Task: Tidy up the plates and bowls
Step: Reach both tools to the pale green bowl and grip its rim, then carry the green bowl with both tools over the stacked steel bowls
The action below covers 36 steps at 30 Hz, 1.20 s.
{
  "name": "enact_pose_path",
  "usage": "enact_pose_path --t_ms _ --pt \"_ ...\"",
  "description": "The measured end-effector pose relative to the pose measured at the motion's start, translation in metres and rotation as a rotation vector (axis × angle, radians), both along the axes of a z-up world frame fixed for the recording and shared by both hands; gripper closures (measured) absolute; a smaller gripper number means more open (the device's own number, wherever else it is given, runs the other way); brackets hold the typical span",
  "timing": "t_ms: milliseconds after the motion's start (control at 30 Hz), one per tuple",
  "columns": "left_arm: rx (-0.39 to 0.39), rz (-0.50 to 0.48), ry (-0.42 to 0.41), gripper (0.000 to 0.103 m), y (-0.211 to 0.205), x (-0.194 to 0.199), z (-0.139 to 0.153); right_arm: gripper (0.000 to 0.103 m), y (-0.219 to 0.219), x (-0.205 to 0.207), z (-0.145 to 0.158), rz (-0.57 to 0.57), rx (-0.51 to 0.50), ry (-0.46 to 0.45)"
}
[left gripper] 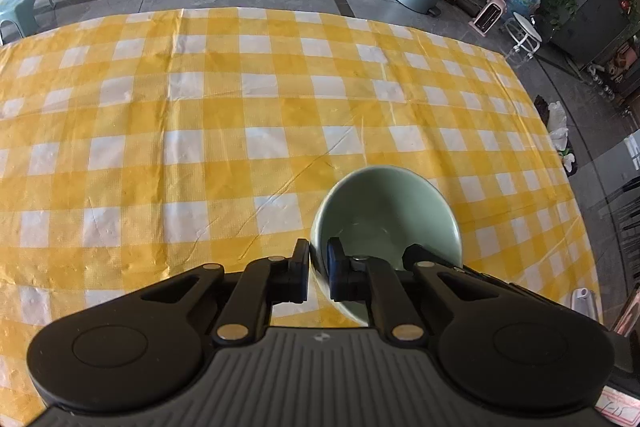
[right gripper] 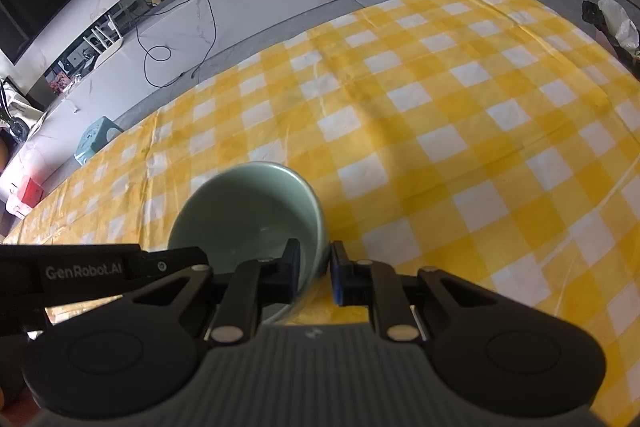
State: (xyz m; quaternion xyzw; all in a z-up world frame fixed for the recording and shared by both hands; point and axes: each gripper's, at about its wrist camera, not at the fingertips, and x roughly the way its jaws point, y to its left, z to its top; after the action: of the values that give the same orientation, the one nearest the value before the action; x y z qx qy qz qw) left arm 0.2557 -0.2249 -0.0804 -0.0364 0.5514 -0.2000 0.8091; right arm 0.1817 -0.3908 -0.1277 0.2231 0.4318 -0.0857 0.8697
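A pale green bowl (left gripper: 386, 215) is seen on the tabletop (left gripper: 200, 131), which is covered with a yellow and white checked cloth. The left gripper (left gripper: 318, 269) is clamped on the near wall of this bowl, with one pad outside the rim and one pad inside. In the right wrist view a green bowl (right gripper: 248, 211) of the same look is pinched in the same manner by the right gripper (right gripper: 316, 273), one pad inside and one outside. Whether these are two bowls or one bowl held from two sides cannot be told with certainty; a black part of a gripper is seen just left of the bowl in the right wrist view, so possibly the bowls are close together.

The step in hand is judged to be the grasping of the bowls, and the lifting is not yet done. No plate and no stack are visible beyond the bowl. For the next move, the bowl should be raised level, so that the thin rim is not slipped out of the pads, and one bowl should be nested into the other
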Motion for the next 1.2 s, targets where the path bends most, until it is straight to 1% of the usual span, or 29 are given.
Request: enact_pose_path --t_ms 133,233,300,400,500,700,867,1033,1200 --pt "0.026 -0.008 -0.005 0.096 -0.001 -0.005 0.003 0.093 0.001 0.000 0.003 -0.009 0.000 0.008" --pt "0.016 -0.019 -0.023 0.096 0.006 -0.015 0.014 0.094 0.004 -0.009 0.015 0.006 -0.021 -0.016" --pt "0.008 -0.012 -0.038 0.096 0.012 -0.023 0.025 0.094 0.007 -0.016 0.023 0.011 -0.013 -0.026" --pt "-0.011 0.008 -0.055 0.096 0.026 -0.037 0.045 0.094 0.012 -0.030 0.038 0.015 0.012 -0.044" --pt "-0.025 0.021 -0.079 0.096 0.040 -0.055 0.070 0.094 0.023 -0.048 0.058 0.021 0.023 -0.081" --pt "-0.043 0.061 -0.127 0.096 0.075 -0.096 0.119 0.094 0.052 -0.090 0.100 0.071 0.042 -0.142" --pt "-0.056 0.096 -0.156 0.096 0.105 -0.132 0.145 0.094 0.079 -0.124 0.127 0.125 0.057 -0.182" --pt "-0.059 0.125 -0.136 0.096 0.131 -0.161 0.152 0.094 0.105 -0.156 0.139 0.181 0.059 -0.195" --pt "-0.054 0.132 -0.083 0.096 0.148 -0.183 0.145 0.094 0.124 -0.182 0.139 0.232 0.049 -0.173"
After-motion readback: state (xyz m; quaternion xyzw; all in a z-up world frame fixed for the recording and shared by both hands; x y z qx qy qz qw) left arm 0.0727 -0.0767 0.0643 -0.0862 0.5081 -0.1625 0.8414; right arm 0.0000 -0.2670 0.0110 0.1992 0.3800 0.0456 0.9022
